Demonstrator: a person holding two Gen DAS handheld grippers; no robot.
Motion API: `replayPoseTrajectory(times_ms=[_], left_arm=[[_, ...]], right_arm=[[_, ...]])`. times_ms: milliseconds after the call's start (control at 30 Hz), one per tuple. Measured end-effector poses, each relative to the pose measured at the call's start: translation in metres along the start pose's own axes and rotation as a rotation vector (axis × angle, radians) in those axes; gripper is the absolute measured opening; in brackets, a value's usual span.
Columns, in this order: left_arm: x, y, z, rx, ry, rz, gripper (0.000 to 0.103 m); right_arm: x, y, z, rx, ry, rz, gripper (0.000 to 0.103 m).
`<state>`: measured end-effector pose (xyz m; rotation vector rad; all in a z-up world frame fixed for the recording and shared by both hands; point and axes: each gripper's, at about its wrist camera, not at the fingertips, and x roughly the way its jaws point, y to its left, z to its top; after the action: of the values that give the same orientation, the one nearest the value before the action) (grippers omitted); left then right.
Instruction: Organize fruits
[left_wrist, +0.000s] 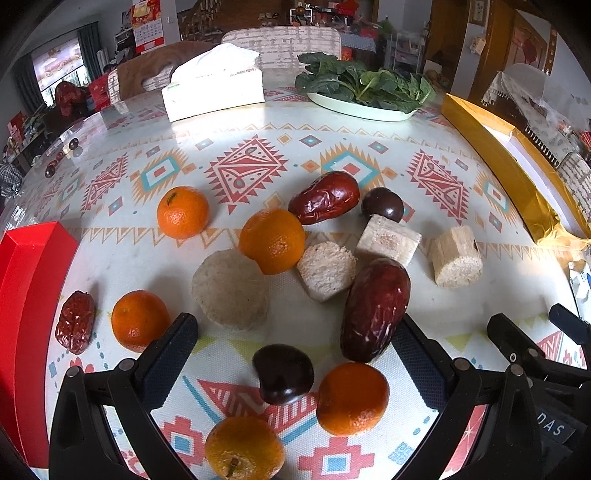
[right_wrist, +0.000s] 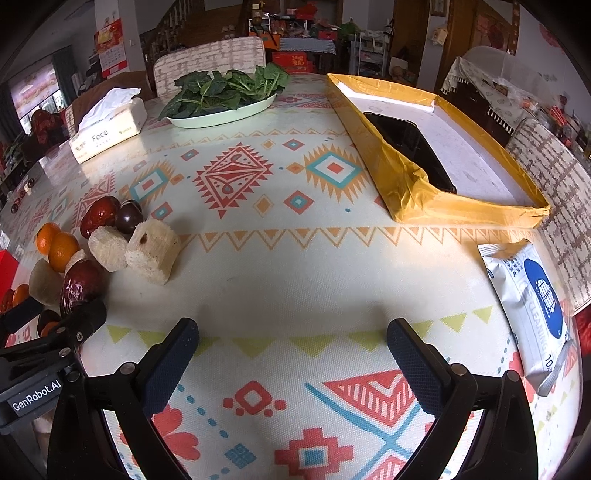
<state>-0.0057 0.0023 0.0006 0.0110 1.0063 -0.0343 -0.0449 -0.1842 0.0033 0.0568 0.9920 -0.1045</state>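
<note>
Below, the left gripper (left_wrist: 295, 343) hangs spread wide over a chestnut (left_wrist: 283, 373) and date (left_wrist: 373, 308); the right gripper (right_wrist: 291, 347) gapes above bare tablecloth (right_wrist: 295, 266).

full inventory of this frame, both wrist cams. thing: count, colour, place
oranges: 5, orange, scattered near left gripper
red dates: 3, dark red, among oranges
dark round fruits: 2, near-black, one between left fingers
pale chunks: 4, beige, centre
tissue box: 1, white, far side
plate of greens: 1, pale green, far side
gold tray: 1, gold, right, holds black object
wipes pack: 1, white-blue, right edge
red box: 1, left edge
left gripper: open
right gripper: open, empty
</note>
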Motion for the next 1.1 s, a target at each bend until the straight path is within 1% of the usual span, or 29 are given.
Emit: replayPoseTrajectory(times_ms=[167, 200, 300, 400, 467, 567, 600, 667, 733, 800, 867, 967, 1000, 1067, 1100], left_arm=[[-0.007, 0.005, -0.007, 0.003, 0.011, -0.014, 0.102], [-0.011, 0.007, -0.009, -0.001, -0.001, -0.027, 0.1], [-0.03, 0.015, -0.017, -0.014, -0.062, -0.06, 0.099], [-0.063, 0.029, -0.025, -0.027, -0.172, -0.076, 0.099], [-0.091, 0.042, -0.03, -0.042, -0.259, -0.079, 0.099], [-0.139, 0.063, -0.04, -0.046, -0.421, -0.072, 0.099], [-0.156, 0.07, -0.043, -0.043, -0.477, -0.056, 0.099], [-0.188, 0.084, -0.05, -0.026, -0.589, -0.033, 0.099], [-0.215, 0.1, -0.058, -0.023, -0.671, -0.029, 0.099], [-0.236, 0.117, -0.058, -0.045, -0.708, -0.018, 0.099], [-0.258, 0.133, -0.056, -0.073, -0.741, -0.012, 0.099], [-0.288, 0.156, -0.052, -0.099, -0.798, 0.003, 0.101], [-0.294, 0.159, -0.051, -0.101, -0.807, 0.005, 0.103], [-0.303, 0.172, -0.05, -0.12, -0.824, -0.006, 0.103], [-0.303, 0.177, -0.05, -0.13, -0.823, -0.032, 0.103]], right_arm=[[0.0, 0.001, 0.001, 0.0, 0.001, -0.007, 0.103], [0.0, 0.001, 0.001, 0.0, 0.001, -0.007, 0.103], [0.0, 0.001, 0.001, 0.0, 0.0, -0.008, 0.103], [0.0, 0.001, 0.001, -0.002, 0.001, -0.008, 0.103], [0.0, 0.001, 0.001, -0.002, 0.001, -0.012, 0.103], [-0.002, 0.0, 0.0, 0.005, -0.003, -0.021, 0.102], [-0.004, 0.001, -0.001, 0.003, -0.012, -0.029, 0.098], [-0.015, 0.004, -0.005, -0.009, -0.048, -0.035, 0.093], [-0.035, 0.007, -0.007, -0.01, -0.099, -0.011, 0.093], [-0.061, 0.011, -0.007, -0.015, -0.158, 0.018, 0.093], [-0.093, 0.017, -0.004, -0.03, -0.238, 0.044, 0.093], [-0.15, 0.025, 0.002, -0.039, -0.393, 0.1, 0.094], [-0.165, 0.026, 0.004, -0.035, -0.439, 0.135, 0.097], [-0.184, 0.027, 0.006, -0.024, -0.482, 0.209, 0.101], [-0.186, 0.03, 0.006, -0.025, -0.481, 0.238, 0.102]])
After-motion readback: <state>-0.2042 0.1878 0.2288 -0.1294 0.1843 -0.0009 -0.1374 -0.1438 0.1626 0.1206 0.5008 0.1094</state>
